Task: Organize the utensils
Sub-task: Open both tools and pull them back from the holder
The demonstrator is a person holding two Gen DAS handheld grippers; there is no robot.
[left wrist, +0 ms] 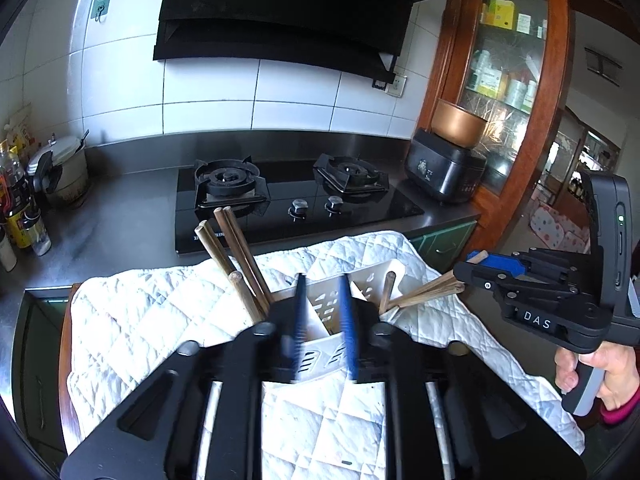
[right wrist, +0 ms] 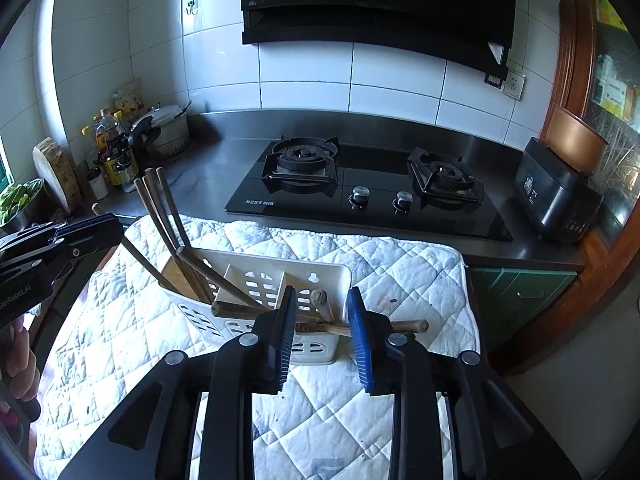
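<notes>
Chopsticks across holder: right view only | both grippers' fingers parted, empty

One holder, three compartments. Chopsticks: about four upright at left, roughly four lying at right (exact count unclear). One cloth. Two burners, two knobs. One cooker.

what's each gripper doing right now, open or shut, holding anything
left gripper: open, holding nothing.
right gripper: open; chopsticks lie across just past its tips, not gripped.
</notes>
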